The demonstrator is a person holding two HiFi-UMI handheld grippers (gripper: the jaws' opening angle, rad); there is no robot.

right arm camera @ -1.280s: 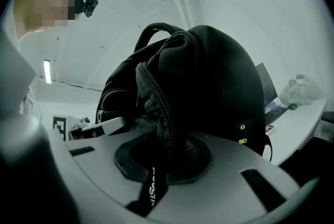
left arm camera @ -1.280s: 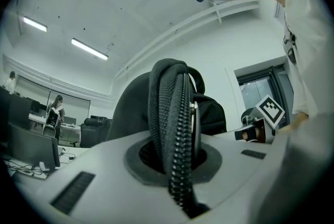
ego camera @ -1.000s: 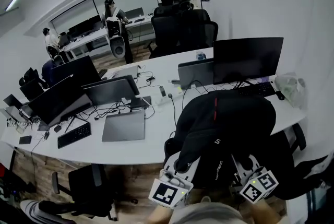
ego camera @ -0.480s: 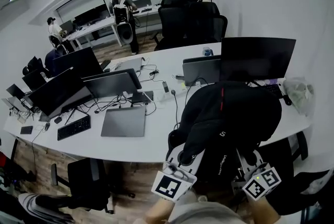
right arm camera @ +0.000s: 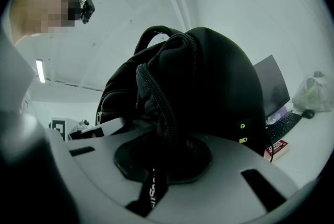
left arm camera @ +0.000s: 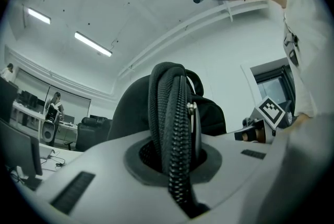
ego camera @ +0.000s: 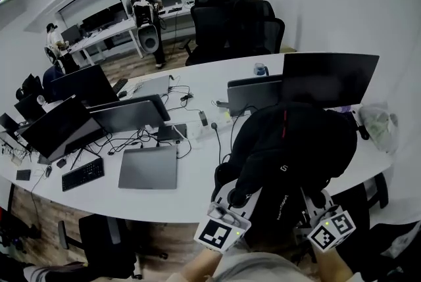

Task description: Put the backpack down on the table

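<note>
A big black backpack point(ego camera: 293, 152) with a red stripe hangs between my two grippers at the near edge of the white table point(ego camera: 197, 182). My left gripper point(ego camera: 231, 200) is shut on a zippered fold of the backpack point(left arm camera: 175, 129). My right gripper point(ego camera: 316, 203) is shut on the backpack's other side point(right arm camera: 209, 92), with a printed strap point(right arm camera: 151, 186) caught between its jaws. The backpack's body leans over the table's edge, in front of a dark monitor point(ego camera: 329, 80). Whether its underside touches the table is hidden.
On the table are a closed grey laptop point(ego camera: 149, 167), a keyboard point(ego camera: 82, 173), several monitors and laptops point(ego camera: 128, 115), cables, and a plastic bag point(ego camera: 376, 126) at the right end. Black office chairs point(ego camera: 230, 24) stand behind. People stand at a far desk point(ego camera: 141, 8).
Both grippers and the backpack have moved forward toward the table; the backpack now overlaps more of the table's near edge and the monitor. The grip has not changed.
</note>
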